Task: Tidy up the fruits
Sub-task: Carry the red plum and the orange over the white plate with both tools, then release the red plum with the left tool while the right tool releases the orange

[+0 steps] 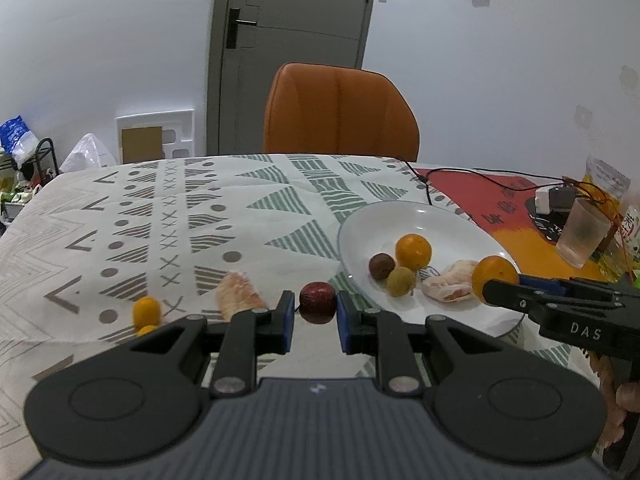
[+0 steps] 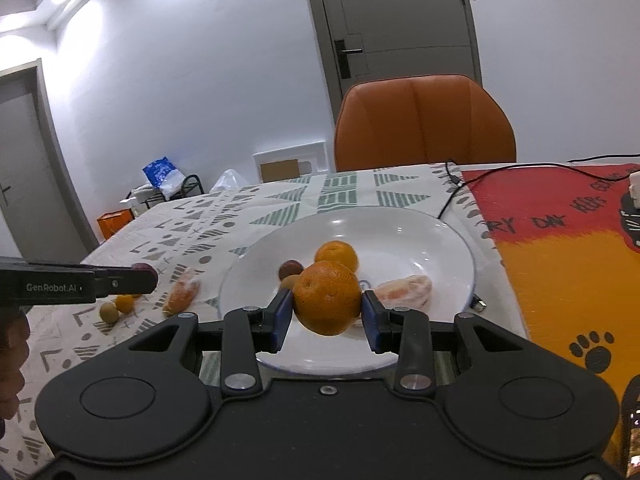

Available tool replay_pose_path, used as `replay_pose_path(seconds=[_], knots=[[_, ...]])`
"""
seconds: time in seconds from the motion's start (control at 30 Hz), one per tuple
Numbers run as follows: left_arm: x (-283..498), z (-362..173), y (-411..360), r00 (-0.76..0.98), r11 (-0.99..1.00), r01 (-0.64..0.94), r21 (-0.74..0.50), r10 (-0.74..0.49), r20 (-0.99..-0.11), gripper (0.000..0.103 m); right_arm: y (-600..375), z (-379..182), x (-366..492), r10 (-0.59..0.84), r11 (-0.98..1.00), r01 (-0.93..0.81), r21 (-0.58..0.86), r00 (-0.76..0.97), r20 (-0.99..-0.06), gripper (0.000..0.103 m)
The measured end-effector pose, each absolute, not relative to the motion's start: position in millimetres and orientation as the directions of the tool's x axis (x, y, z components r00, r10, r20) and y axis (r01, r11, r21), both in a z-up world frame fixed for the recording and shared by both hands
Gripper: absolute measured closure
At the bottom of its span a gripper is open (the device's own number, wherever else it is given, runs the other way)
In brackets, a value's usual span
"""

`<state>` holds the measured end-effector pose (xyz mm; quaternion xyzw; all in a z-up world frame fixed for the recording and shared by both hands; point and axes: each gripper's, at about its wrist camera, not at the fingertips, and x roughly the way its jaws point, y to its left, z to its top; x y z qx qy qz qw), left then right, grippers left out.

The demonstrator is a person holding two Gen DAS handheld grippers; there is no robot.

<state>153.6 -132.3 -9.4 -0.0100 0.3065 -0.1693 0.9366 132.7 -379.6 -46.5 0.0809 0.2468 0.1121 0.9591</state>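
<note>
My left gripper (image 1: pixel 316 312) is shut on a small dark red fruit (image 1: pixel 317 302) and holds it above the patterned tablecloth, left of the white plate (image 1: pixel 436 216). My right gripper (image 2: pixel 326 312) is shut on an orange (image 2: pixel 327 298) over the near part of the plate (image 2: pixel 420 232). On the plate lie another orange (image 2: pixel 337 255), a brown round fruit (image 2: pixel 290 269), a greenish fruit (image 1: pixel 400 281) and a peeled citrus segment (image 2: pixel 406 291). Left of the plate on the cloth lie a peeled segment (image 1: pixel 238 294) and small orange fruits (image 1: pixel 146 310).
An orange chair (image 1: pixel 340 116) stands behind the table. A black cable (image 1: pixel 432 178) runs across the far side. A plastic cup (image 1: pixel 582 234), a white charger and packets sit at the right on a red and orange cloth (image 2: pixel 560 248).
</note>
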Motion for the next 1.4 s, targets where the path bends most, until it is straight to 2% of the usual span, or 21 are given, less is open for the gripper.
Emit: replay_pose_path(seconds=[0.07,0.9,0.97,1.27,1.4], knots=[[156.9,-10.2,-137.6,0.751,0.941,0.319,-0.117,-0.326,-0.574,0.082,-382.9,-47.2,130.4,0.245,0.965,-0.17,0.201,0.861,-0.446,0.063],[179.5,-17.3,-200.7,0.708,0.909,0.407,-0.092,-0.377,-0.597,0.082,-411.1,-50.1,120.3,0.247,0.955,-0.145,0.26,0.874,-0.418,0.062],[179.4,-16.2,-200.0,0.715,0.914,0.397,-0.083,-0.364,-0.597,0.078,-410.4,-50.2,120.2,0.25,0.954,-0.147,0.263,0.874,-0.417,0.062],[178.4,-16.4,-178.8,0.718,0.935,0.346,-0.084,-0.321,-0.618,0.076,-401.7,-49.6,119.5,0.266,0.949,-0.162,0.27,0.87,-0.414,0.062],[175.1,-14.6,-168.1,0.724,0.942,0.327,-0.079,-0.304,-0.619,0.069,-395.7,-46.7,118.5,0.274,0.948,-0.173,0.268,0.871,-0.408,0.062]])
